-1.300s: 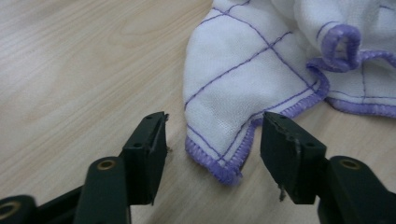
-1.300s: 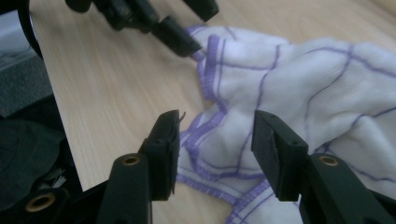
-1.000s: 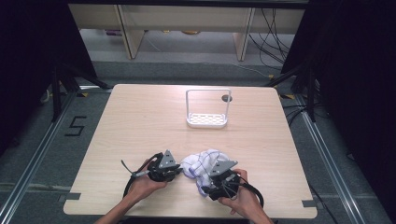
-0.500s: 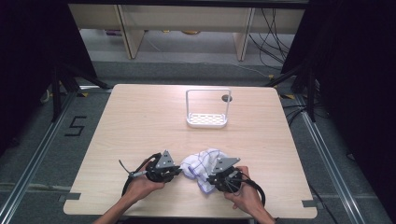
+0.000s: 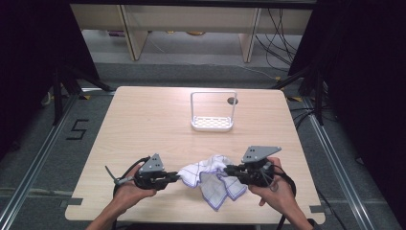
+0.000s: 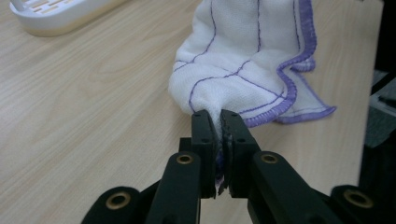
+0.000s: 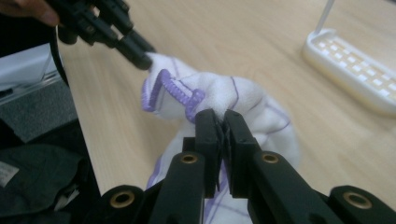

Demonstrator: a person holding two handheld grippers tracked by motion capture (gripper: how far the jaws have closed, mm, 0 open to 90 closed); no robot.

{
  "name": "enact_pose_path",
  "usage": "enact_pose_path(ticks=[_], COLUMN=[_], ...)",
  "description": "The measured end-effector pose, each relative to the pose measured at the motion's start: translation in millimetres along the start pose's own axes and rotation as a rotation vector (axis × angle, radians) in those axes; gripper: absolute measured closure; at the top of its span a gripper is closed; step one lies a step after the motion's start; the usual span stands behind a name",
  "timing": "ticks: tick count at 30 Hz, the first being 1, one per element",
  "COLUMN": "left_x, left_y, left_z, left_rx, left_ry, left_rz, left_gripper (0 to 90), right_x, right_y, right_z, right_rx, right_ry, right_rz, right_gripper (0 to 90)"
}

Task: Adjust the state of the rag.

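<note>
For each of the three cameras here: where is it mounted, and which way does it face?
High view: above the person's side, facing forward and down on the table; both forearms enter from below.
Left gripper view: rides the left tongs, facing along their jaws at the cloth.
Right gripper view: rides the right tongs, also pinching the cloth; the other tongs show farther off.
Shared: cloth and white rack.

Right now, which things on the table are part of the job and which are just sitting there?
In the job:
- cloth, white with purple stitching, bunched near the front edge
- left claw, shut on one end of the cloth
- right claw, shut on the other end

Lying about:
- white rack with its upright frame, farther back on the table, touched by nothing
</note>
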State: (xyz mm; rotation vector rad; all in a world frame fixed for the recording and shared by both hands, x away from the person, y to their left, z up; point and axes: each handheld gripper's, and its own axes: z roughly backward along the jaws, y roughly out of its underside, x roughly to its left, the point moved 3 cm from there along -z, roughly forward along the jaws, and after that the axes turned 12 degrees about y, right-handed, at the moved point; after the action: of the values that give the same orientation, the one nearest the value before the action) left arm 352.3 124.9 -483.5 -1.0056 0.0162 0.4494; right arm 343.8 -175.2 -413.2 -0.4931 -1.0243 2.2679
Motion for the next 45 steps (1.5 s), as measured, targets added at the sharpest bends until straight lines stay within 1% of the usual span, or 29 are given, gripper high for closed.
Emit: enact_pose_path(ticks=[1, 3, 4, 5, 9, 10, 12, 15, 16, 18, 19, 22, 24, 26, 28, 29, 30, 31, 32, 34, 35, 36, 37, 38, 40, 41, 43, 44, 45], left_x=[0.7, 13.2, 13.2, 23.9, 48.0, 54.0, 65.6, 84.7, 84.7, 99.7, 103.9, 109.7, 111.4, 105.6, 101.6, 89.8, 89.8, 73.2, 73.2, 44.2, 34.7, 34.7, 15.9, 7.4, -0.1, -8.4, -23.4, -26.2, -28.5], left_y=[-1.8, -9.3, -9.3, -14.5, -24.1, -26.3, -29.7, -31.0, -31.0, -29.2, -28.1, -25.9, -24.7, -27.0, -28.7, -31.3, -31.3, -32.1, -32.1, -28.8, -26.9, -26.9, -22.8, -20.4, -18.0, -14.8, -8.9, -7.8, -7.5], left_z=[2.9, 9.4, 9.4, 10.7, 1.9, -2.2, -12.2, -27.7, -27.7, -43.2, -47.2, -55.3, -57.9, -51.3, -47.3, -37.4, -37.4, -29.4, -29.4, -26.1, -27.5, -27.5, -34.2, -38.3, -43.9, -51.5, -66.6, -70.4, -74.4], left_rx=[-0.014, -0.046, -0.046, -0.057, -0.041, -0.038, -0.020, 0.035, 0.035, 0.074, 0.086, 0.082, 0.071, 0.056, 0.051, 0.042, 0.042, 0.022, 0.022, 0.006, 0.000, 0.000, 0.002, 0.014, 0.021, 0.034, 0.056, 0.071, 0.078], left_ry=[-0.005, -0.001, -0.001, -0.013, -0.056, -0.066, -0.082, -0.106, -0.106, -0.150, -0.152, -0.167, -0.184, -0.202, -0.207, -0.236, -0.236, -0.229, -0.229, -0.193, -0.175, -0.175, -0.131, -0.106, -0.089, -0.071, -0.042, -0.031, -0.029], left_rz=[0.006, 0.069, 0.069, 0.104, 0.152, 0.159, 0.172, 0.191, 0.191, 0.210, 0.215, 0.231, 0.232, 0.228, 0.227, 0.193, 0.193, 0.177, 0.177, 0.140, 0.136, 0.136, 0.123, 0.114, 0.114, 0.106, 0.105, 0.089, 0.072], left_gripper=[84.4, 84.4, 84.4, 84.4, 84.2, 84.2, 84.2, 84.1, 84.0, 83.7, 83.5, 82.0, 69.5, 58.7, 45.1, 41.3, 38.5, 37.1, 36.4, 34.9, 34.9, 34.5, 34.3, 34.5, 34.9, 34.9, 35.5, 35.8, 36.0], right_x=[-3.3, -19.5, -19.5, -35.2, -69.5, -75.8, -91.4, -107.1, -107.1, -118.4, -123.4, -130.7, -135.0, -136.6, -138.2, -138.0, -137.7, -134.7, -134.7, -121.3, -117.7, -117.7, -106.6, -103.1, -97.5, -91.9, -77.7, -72.9, -71.5], right_y=[-4.9, -20.9, -20.9, -30.2, -37.9, -36.8, -32.2, -20.8, -20.8, -7.8, -3.3, 4.5, 10.7, 10.7, 7.5, 5.3, 2.6, 0.7, 0.7, 1.8, 4.0, 4.0, 12.0, 17.2, 22.7, 28.5, 49.7, 55.6, 62.4], right_z=[1.6, -0.1, -0.1, -6.9, -34.2, -43.9, -62.3, -88.7, -88.7, -112.3, -118.4, -132.2, -143.9, -143.3, -134.5, -126.6, -117.5, -107.9, -107.9, -82.4, -74.2, -74.2, -62.1, -56.4, -53.1, -47.5, -41.8, -39.4, -38.8], right_rx=[-0.008, -0.004, -0.004, 0.018, 0.087, 0.102, 0.157, 0.237, 0.237, 0.325, 0.341, 0.358, 0.368, 0.339, 0.306, 0.297, 0.269, 0.247, 0.247, 0.204, 0.197, 0.197, 0.191, 0.192, 0.175, 0.200, 0.188, 0.186, 0.182], right_ry=[0.003, 0.048, 0.048, 0.088, 0.141, 0.149, 0.173, 0.192, 0.192, 0.222, 0.246, 0.241, 0.229, 0.251, 0.290, 0.308, 0.314, 0.324, 0.324, 0.316, 0.316, 0.316, 0.294, 0.288, 0.285, 0.266, 0.253, 0.242, 0.249], right_rz=[0.002, 0.004, 0.004, -0.020, -0.052, -0.071, -0.053, -0.100, -0.100, -0.150, -0.141, -0.154, -0.186, -0.199, -0.186, -0.191, -0.184, -0.188, -0.188, -0.197, -0.184, -0.184, -0.202, -0.174, -0.183, -0.193, -0.191, -0.214, -0.198], right_gripper=[86.0, 86.0, 86.0, 86.0, 86.0, 86.0, 86.0, 86.0, 86.0, 86.0, 85.9, 85.7, 84.0, 71.1, 65.6, 61.4, 57.9, 56.7, 56.7, 51.9, 50.9, 50.9, 50.3, 50.3, 50.3, 50.4, 49.7, 49.7, 49.7])
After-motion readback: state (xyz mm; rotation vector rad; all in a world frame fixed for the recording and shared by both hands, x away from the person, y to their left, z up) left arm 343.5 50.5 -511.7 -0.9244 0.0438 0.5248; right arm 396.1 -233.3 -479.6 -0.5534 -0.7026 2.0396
